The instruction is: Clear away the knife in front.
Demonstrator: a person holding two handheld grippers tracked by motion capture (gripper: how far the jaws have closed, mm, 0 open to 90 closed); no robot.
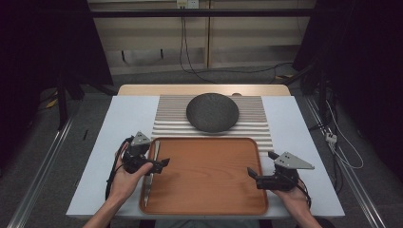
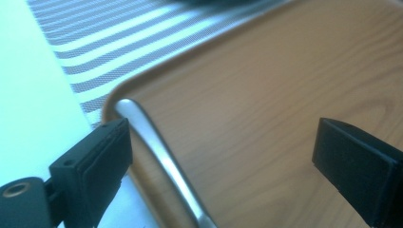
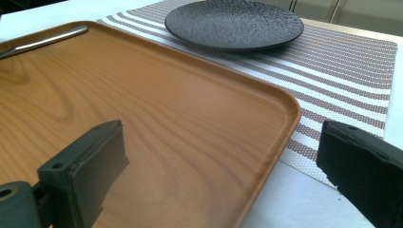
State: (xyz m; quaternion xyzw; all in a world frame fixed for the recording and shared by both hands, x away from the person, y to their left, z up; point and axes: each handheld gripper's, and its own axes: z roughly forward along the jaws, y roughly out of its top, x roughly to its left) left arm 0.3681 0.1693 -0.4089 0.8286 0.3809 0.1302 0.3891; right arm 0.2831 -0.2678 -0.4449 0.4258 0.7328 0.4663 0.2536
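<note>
High view, left tool (image 1: 160, 165): held in the person's left hand (image 1: 124, 176), its jaws spread and empty, poised over the near-left part of the wooden tray (image 1: 209, 183).
High view, utensil (image 1: 151, 173): a slim metal piece lying flat inside the tray along its left rim, passing just under and behind the left tool.
High view, right tool (image 1: 261, 168): held in the right hand (image 1: 293, 195) at the tray's right rim, jaws apart and holding nothing.
High view, beyond both tools: a dark plate (image 1: 212, 112) sits on a striped placemat (image 1: 171, 114), well ahead of the tray, on the white worktop (image 1: 121, 123).
Left gripper view, tool state: both black pads (image 2: 97, 161) stand wide apart; the utensil's handle (image 2: 161, 156) runs between them, close to the left pad, not pinched.
Left gripper view, judgement: the grasp looks about to begin; closing on the handle and lifting are yet to be done.
Right gripper view, tool state: jaws open, straddling the tray's rim (image 3: 280, 128), with the plate (image 3: 234, 23) far ahead and the utensil (image 3: 45, 40) far off to the left.
Progress, judgement: nothing has been placed by the plate, so the work appears to be at its start.
Hard to tell: the utensil's working end is cut off or blurred, so knife, fork or spoon cannot be told; the left gripper view is soft near the bottom edge.
</note>
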